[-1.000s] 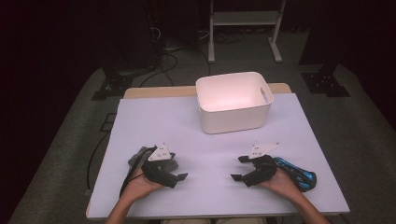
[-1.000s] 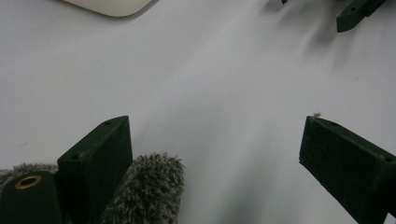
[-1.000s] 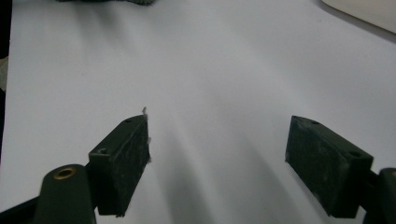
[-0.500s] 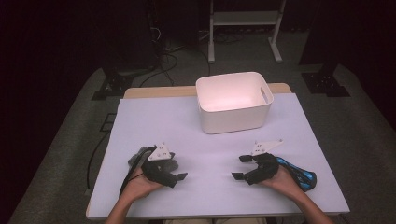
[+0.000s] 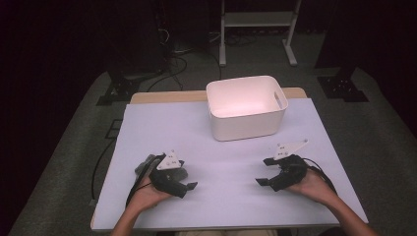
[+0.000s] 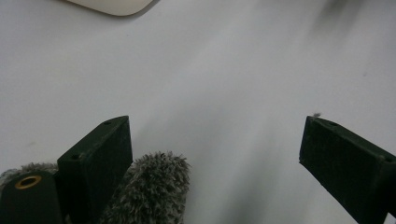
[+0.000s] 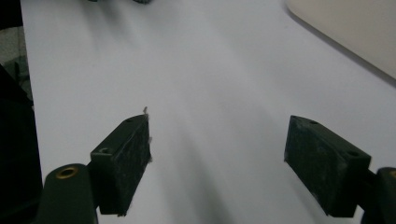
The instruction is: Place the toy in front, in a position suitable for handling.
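Observation:
A person's hands hold both grippers low over the white tabletop, near its front edge. My left gripper is open. A grey fuzzy cloth lies against the inner face of its left jaw, with the rest of the gap bare; the cloth's grey edge also peeks out beside the hand. My right gripper is open too, with bare table between its jaws. A white plastic bin stands at the back centre, well beyond both grippers.
The bin's corner shows at the top of the left gripper view, and its wall at the upper right of the right gripper view. Dark floor, cables and a white stand lie beyond the table.
The right hand has shifted slightly, and the blue thing seen beside it earlier is out of sight now. The left gripper has barely moved.

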A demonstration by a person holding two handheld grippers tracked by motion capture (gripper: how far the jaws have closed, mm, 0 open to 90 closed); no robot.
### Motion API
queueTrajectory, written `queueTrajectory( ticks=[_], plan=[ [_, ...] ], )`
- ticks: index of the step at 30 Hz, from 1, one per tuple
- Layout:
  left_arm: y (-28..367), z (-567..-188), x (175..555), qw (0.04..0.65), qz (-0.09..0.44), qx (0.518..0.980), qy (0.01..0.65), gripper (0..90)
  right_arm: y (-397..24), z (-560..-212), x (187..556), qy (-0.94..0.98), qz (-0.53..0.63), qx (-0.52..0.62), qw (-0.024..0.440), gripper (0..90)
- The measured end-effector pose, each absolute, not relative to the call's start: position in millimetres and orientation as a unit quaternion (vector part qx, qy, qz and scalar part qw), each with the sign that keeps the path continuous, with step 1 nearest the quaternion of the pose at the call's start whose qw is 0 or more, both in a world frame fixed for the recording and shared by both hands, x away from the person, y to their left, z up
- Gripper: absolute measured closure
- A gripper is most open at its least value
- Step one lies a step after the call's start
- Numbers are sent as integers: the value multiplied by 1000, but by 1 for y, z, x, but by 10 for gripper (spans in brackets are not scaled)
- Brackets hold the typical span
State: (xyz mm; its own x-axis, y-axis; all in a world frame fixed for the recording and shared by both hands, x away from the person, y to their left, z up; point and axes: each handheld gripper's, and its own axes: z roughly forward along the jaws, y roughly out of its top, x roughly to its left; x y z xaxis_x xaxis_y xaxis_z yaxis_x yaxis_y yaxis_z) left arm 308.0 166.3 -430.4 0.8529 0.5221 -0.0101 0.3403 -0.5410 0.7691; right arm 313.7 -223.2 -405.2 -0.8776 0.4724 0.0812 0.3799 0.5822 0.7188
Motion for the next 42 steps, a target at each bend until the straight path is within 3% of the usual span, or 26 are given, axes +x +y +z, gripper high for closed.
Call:
queueTrajectory(
  ticks=[17,28,42],
  plan=[
    [170,-429,307,412,116,868,251,89,-269,-375,303,889,364,264,90,208],
    [169,-432,308,405,113,872,251,89,-302,-382,296,891,341,287,85,195],
    [168,-432,308,402,114,874,248,89,-334,-416,297,893,297,326,88,178]
  ],
)
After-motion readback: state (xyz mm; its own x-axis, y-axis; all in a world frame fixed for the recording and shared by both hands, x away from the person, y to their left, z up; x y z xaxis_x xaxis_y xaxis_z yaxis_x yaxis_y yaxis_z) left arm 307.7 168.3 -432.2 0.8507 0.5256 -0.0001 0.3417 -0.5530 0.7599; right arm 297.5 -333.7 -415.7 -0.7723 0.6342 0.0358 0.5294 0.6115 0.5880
